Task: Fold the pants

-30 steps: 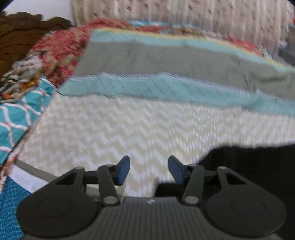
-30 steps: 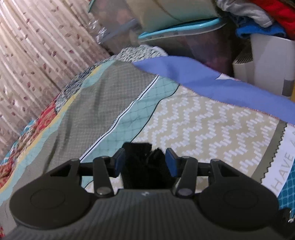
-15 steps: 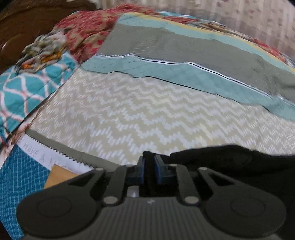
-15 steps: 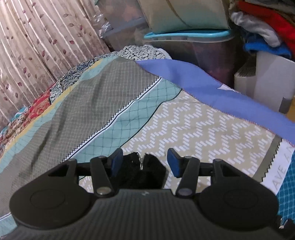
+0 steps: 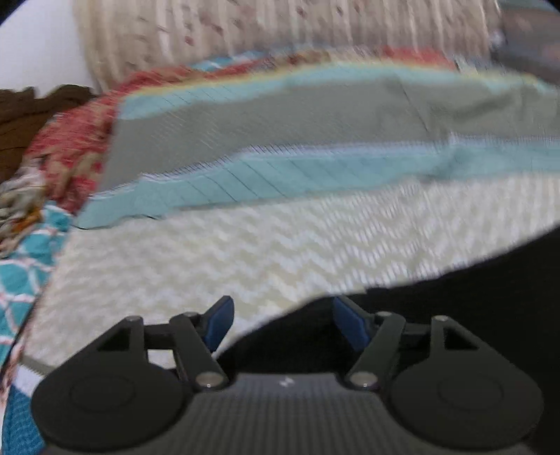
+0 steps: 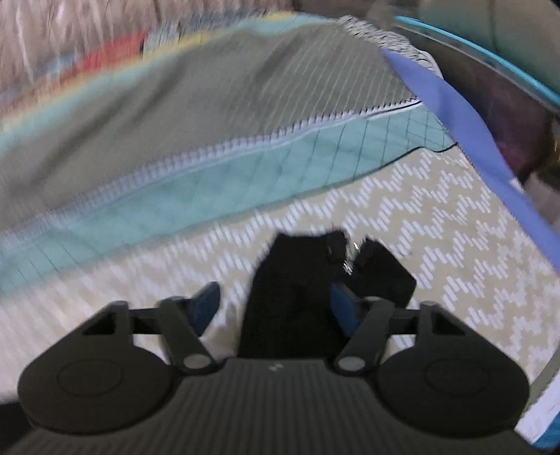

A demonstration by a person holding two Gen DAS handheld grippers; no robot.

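Observation:
The black pants (image 5: 472,297) lie on the patchwork bedspread (image 5: 245,252), filling the lower right of the blurred left wrist view. My left gripper (image 5: 281,320) is open, its blue pads (image 5: 218,320) apart, with the pants' edge running between them. In the right wrist view a black end of the pants (image 6: 301,280) lies on the zigzag patch. My right gripper (image 6: 274,308) is open around it; the cloth covers part of the right pad (image 6: 344,311).
The bedspread (image 6: 437,224) has teal, grey and red patches and a blue border (image 6: 465,129). A curtain (image 5: 280,31) hangs behind the bed. A storage bin with a teal lid (image 6: 490,59) stands past the bed's right edge. A dark headboard (image 5: 21,119) is at left.
My left gripper, shut on the pants' edge half a second ago, has opened and let go. My right gripper stays open and has swung left over the pants' end.

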